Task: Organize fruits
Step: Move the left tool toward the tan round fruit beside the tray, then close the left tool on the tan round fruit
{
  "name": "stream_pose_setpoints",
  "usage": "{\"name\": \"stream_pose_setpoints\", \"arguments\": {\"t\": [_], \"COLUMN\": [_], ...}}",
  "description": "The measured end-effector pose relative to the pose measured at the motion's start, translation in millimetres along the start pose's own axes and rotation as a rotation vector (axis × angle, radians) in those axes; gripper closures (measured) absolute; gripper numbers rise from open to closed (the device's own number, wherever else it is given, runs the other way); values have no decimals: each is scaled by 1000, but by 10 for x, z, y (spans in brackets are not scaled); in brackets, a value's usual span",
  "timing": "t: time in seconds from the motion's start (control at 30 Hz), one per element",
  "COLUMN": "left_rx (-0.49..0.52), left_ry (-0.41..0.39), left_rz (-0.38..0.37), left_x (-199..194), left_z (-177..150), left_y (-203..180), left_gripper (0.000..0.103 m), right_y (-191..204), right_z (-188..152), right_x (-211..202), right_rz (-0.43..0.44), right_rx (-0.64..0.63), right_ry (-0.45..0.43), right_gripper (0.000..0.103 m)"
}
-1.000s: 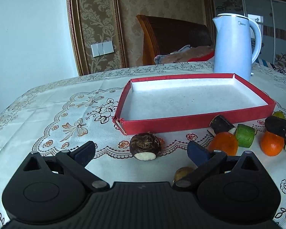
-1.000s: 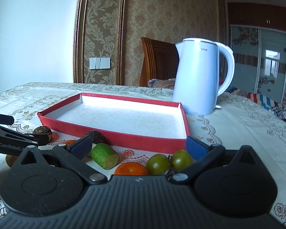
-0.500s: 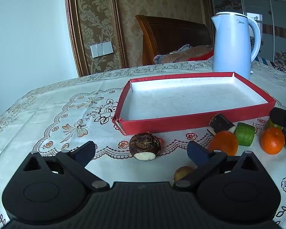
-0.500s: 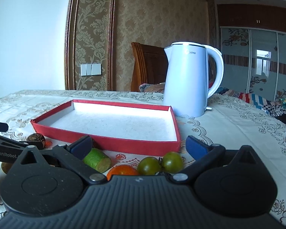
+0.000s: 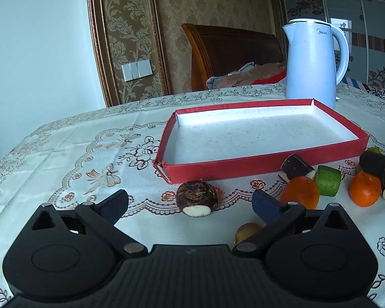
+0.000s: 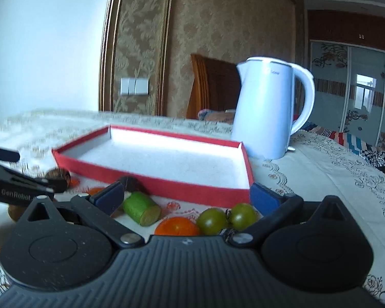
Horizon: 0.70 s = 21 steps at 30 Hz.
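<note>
1. Along the near edge of the table (image 5: pixel 64 154), the left gripper (image 5: pixel 190 201) hangs with its fingers spread and nothing between them; a brown water chestnut (image 5: pixel 197 198) lies just ahead of the gap, close to the near left corner of the red tray (image 5: pixel 267 165).
2. Partly hidden behind its right finger sit a small yellowish fruit (image 5: pixel 246 231) and an orange (image 5: pixel 301 195).
3. Further right along the tray's near wall come a dark cut piece (image 5: pixel 296 167), a green cucumber chunk (image 5: pixel 328 184) and a second orange (image 5: pixel 365 188).
4. The right gripper (image 6: pixel 186 196) is likewise spread and empty (this view is somewhat blurred); within its gap lie the cucumber chunk (image 6: pixel 142 208), an orange (image 6: pixel 177 226) and two green tomatoes (image 6: pixel 227 219).
5. The tray (image 6: pixel 166 188) holds nothing, its near wall standing between the fruit and its white floor.
6. A white kettle (image 5: pixel 314 61) stands just beyond the tray's far right corner.
</note>
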<state>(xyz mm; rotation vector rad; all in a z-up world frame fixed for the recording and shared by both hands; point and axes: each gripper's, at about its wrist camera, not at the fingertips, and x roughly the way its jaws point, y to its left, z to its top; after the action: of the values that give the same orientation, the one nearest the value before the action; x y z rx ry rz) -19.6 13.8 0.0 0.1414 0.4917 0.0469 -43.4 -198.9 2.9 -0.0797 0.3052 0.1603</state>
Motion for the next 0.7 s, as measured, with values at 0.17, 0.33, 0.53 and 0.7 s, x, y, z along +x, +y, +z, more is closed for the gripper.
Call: {"name": "stream_pose_setpoints", "arguments": {"t": [0.17,0.33,0.53,0.7], "left_rx": [-12,32,20,-14], "left_ry": [18,71,94,138], "left_rz": [-54,-54,-55,-73], "left_x": [-240,-325,-285,-245], "left_z": [-120,-279,-272,-299], "left_y": [126,86,45,105], "left_gripper": [0,0,1,43], "right_y": [-79,-162,-231,-252], "right_z": [7,-3,-16,-14], "right_x": [77,97,99,118], "right_rz": [-2,-11,-18,-20], "right_rx": [44,96,140,150], "right_ry": [45,55,61,71], "right_gripper": [0,0,0,0]}}
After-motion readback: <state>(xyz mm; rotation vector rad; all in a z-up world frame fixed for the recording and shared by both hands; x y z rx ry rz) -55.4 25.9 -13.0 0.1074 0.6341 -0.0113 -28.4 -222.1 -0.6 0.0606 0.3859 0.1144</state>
